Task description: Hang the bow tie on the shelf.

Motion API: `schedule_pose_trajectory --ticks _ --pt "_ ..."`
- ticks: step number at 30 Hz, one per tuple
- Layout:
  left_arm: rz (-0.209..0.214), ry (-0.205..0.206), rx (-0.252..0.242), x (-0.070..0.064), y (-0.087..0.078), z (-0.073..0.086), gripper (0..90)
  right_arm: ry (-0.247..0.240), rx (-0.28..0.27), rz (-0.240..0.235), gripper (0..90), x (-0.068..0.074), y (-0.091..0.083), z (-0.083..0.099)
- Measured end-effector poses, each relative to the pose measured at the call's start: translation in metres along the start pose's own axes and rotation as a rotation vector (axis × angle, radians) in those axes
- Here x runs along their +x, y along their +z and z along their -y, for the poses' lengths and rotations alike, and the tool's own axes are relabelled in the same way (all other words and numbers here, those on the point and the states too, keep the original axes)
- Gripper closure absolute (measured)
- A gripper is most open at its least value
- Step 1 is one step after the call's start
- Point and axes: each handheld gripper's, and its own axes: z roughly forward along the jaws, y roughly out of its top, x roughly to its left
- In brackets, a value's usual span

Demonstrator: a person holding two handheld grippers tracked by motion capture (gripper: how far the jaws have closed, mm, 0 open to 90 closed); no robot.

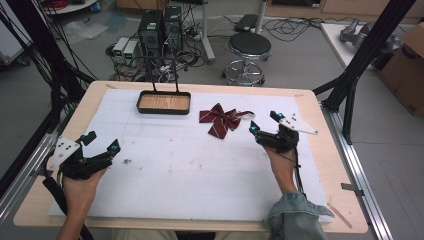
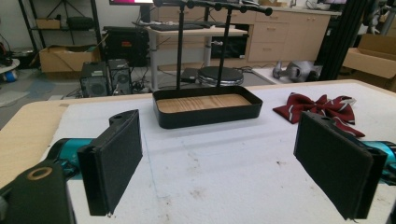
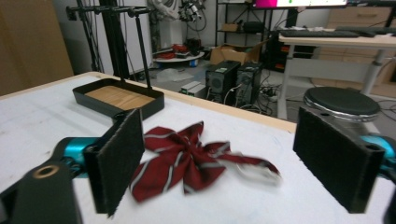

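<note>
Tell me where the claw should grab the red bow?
Probably at the knot in the middle of the bow, where the striped loops meet and bunch up thickest. It lies flat on the white mat, so come from above with the open right claw, which is closest, pinching across the knot.

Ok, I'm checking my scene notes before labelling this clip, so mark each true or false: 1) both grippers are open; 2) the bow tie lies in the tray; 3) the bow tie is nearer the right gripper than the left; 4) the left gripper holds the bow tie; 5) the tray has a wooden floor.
1) Both grippers are open. True: the left gripper and right gripper both have their jaws spread, nothing between them.
2) False: the bow tie lies on the white mat, to the right of the tray.
3) True.
4) False: it holds nothing and sits far from the bow tie.
5) True.
</note>
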Motion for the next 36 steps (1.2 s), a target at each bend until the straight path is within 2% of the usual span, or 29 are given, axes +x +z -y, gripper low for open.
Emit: schedule_pose_trajectory --ticks 2,3,5,6,7,8,9,11,12,13,14,15,16,17,18,22,25,27,28,33,34,36 --pt "0.007 -0.002 0.000 -0.002 0.001 0.000 15.6 0.008 0.030 -0.024 22.0 0.001 0.018 -0.005" --pt "0.007 -0.002 0.000 -0.002 0.001 0.000 15.7 0.008 0.030 -0.024 22.0 0.001 0.018 -0.005" --pt "0.008 0.000 -0.002 -0.002 0.002 0.000 15.7 0.009 0.040 -0.045 24.8 0.002 0.037 -0.009" --pt "0.005 -0.002 -0.009 -0.001 0.002 0.000 15.9 0.015 0.058 -0.055 25.4 0.004 0.055 -0.011" --pt "0.006 -0.005 -0.008 -0.001 0.002 0.000 15.9 0.016 0.074 -0.065 26.3 0.005 0.065 -0.012" --pt "0.006 -0.005 -0.008 -0.001 0.002 0.000 15.9 0.016 0.074 -0.065 26.3 0.005 0.065 -0.012" --pt "0.006 -0.008 -0.010 0.000 0.002 0.000 15.9 0.008 0.103 -0.081 29.4 0.008 0.081 -0.012" --pt "0.006 -0.010 -0.011 0.000 0.002 0.001 15.9 0.017 0.152 -0.129 34.9 0.011 0.102 -0.008" --pt "0.008 -0.011 -0.010 0.000 0.003 0.001 15.9 0.017 0.152 -0.129 34.9 0.011 0.102 -0.008" --pt "0.009 -0.011 -0.005 0.001 0.004 0.002 15.9 -0.010 0.225 -0.115 38.1 0.014 0.119 -0.004" --pt "0.010 -0.012 -0.003 0.001 0.005 0.003 15.9 -0.030 0.230 -0.112 41.6 0.017 0.125 0.000" --pt "0.010 -0.012 -0.003 0.001 0.005 0.003 15.9 -0.030 0.230 -0.112 41.6 0.017 0.125 0.000" --pt "0.012 -0.011 -0.001 0.001 0.005 0.003 15.9 -0.055 0.236 -0.103 42.4 0.019 0.130 0.004" --pt "0.013 -0.010 -0.001 0.001 0.005 0.004 15.9 -0.099 0.270 -0.093 45.5 0.023 0.138 0.013" --pt "0.012 -0.010 -0.001 0.001 0.006 0.004 15.9 -0.106 0.292 -0.091 45.9 0.023 0.141 0.018" --pt "0.017 -0.012 0.000 0.000 0.007 0.004 15.9 -0.102 0.321 -0.070 51.1 0.020 0.149 0.028" --pt "0.020 -0.010 0.002 -0.001 0.008 0.005 15.9 -0.079 0.331 -0.056 51.9 0.016 0.150 0.031" --pt "0.025 -0.008 0.006 -0.002 0.011 0.005 15.9 -0.057 0.353 -0.055 53.3 0.013 0.152 0.035" --pt "0.025 -0.008 0.006 -0.002 0.011 0.005 15.9 -0.062 0.367 -0.055 53.9 0.013 0.153 0.036" --pt "0.035 -0.002 0.010 -0.005 0.014 0.006 15.9 -0.095 0.363 -0.054 56.1 0.016 0.155 0.035" --pt "0.035 -0.002 0.008 -0.006 0.015 0.006 15.9 -0.086 0.372 -0.070 55.3 0.017 0.158 0.028" --pt "0.036 -0.005 0.010 -0.006 0.015 0.006 15.9 -0.090 0.332 -0.086 55.1 0.019 0.163 0.017"
